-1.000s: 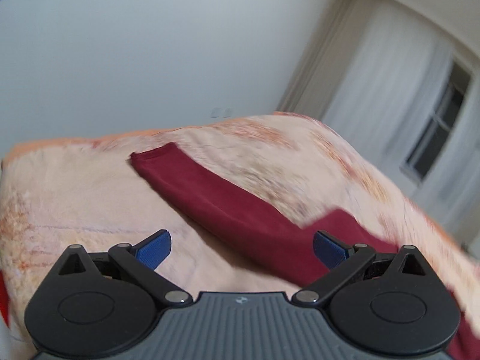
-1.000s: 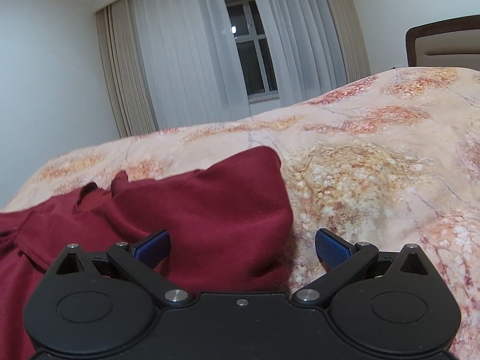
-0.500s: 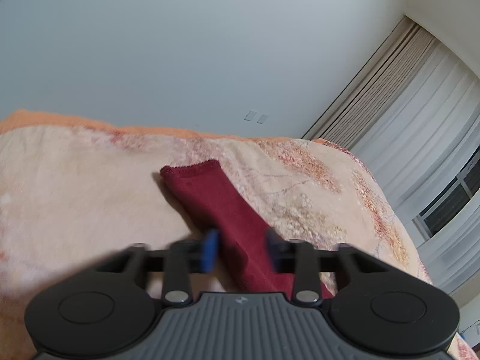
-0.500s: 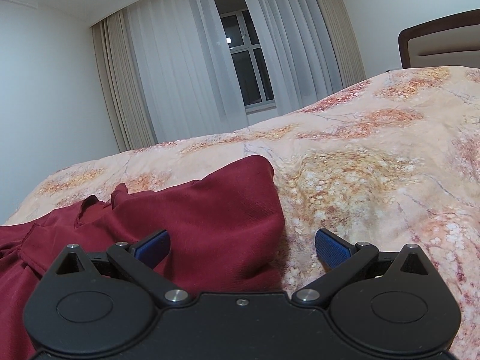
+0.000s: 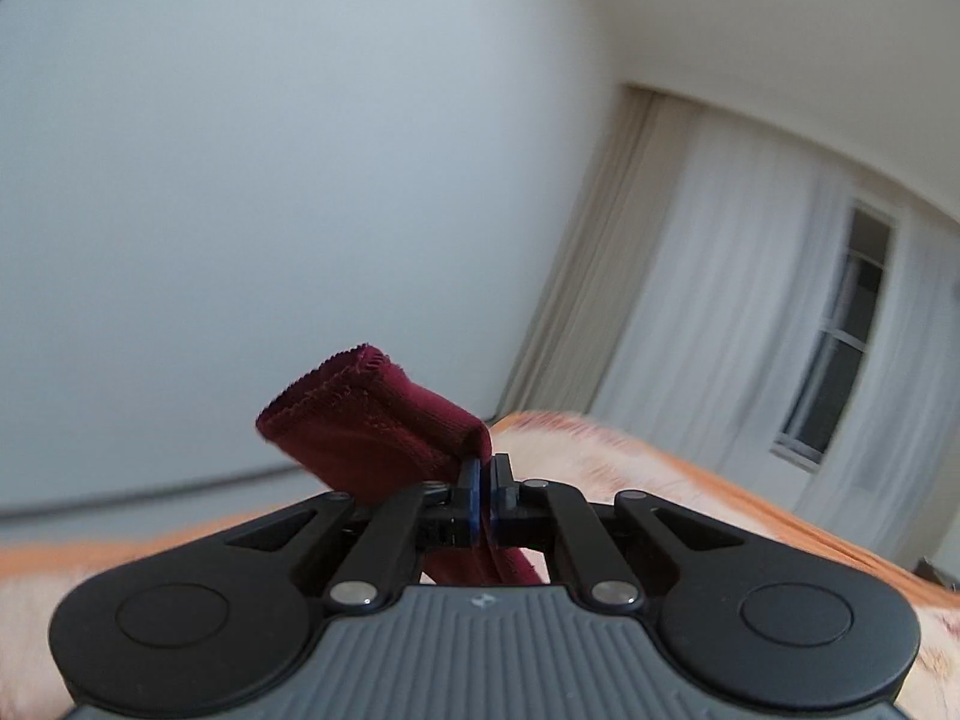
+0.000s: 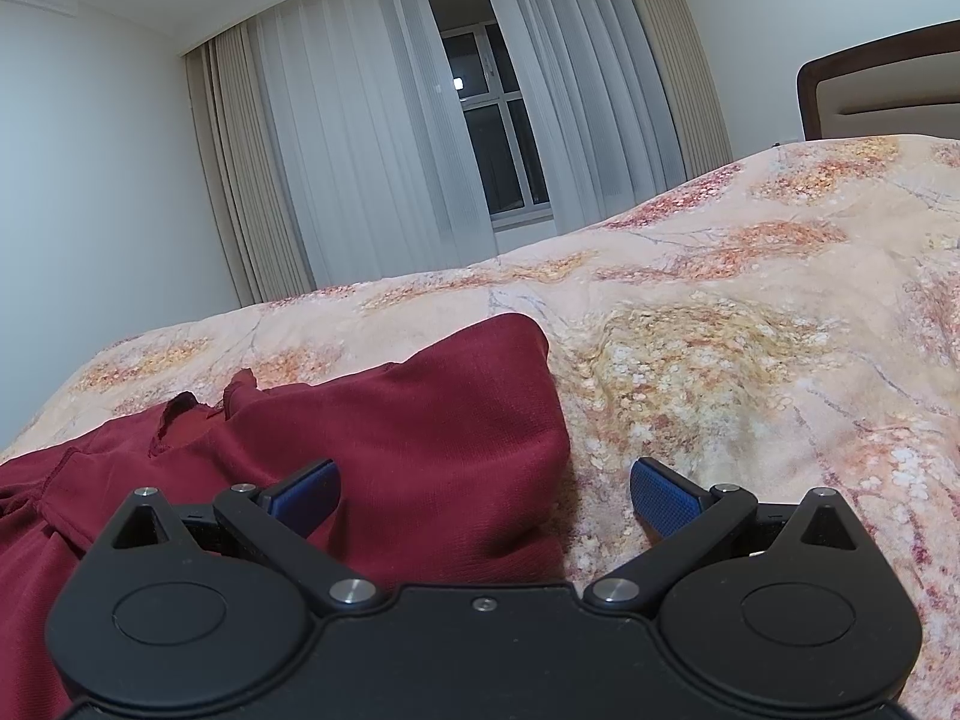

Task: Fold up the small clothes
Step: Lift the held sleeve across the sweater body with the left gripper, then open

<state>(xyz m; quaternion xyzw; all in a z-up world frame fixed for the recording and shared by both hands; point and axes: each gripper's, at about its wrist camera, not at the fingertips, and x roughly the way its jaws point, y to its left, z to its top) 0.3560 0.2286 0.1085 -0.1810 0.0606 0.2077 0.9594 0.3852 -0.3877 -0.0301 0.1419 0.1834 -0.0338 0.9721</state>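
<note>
A dark red garment lies on the bed. In the left wrist view my left gripper (image 5: 483, 489) is shut on its sleeve (image 5: 366, 420), and the hemmed cuff end stands up above the blue pads, lifted off the bed. In the right wrist view the garment's body (image 6: 390, 450) lies flat with a folded corner, the neckline at the left. My right gripper (image 6: 483, 495) is open and empty, low over the garment's right edge, the left finger (image 6: 303, 495) above the cloth and the right finger (image 6: 666, 501) above the bedspread.
The bed has a peach floral bedspread (image 6: 750, 348). A window with white curtains (image 6: 480, 138) is behind it. A brown headboard (image 6: 882, 90) stands at the far right. A plain white wall (image 5: 300, 180) fills the left wrist view.
My left gripper closed on the sleeve and lifted it, tilting upward toward the wall. My right gripper stayed open and hardly moved.
</note>
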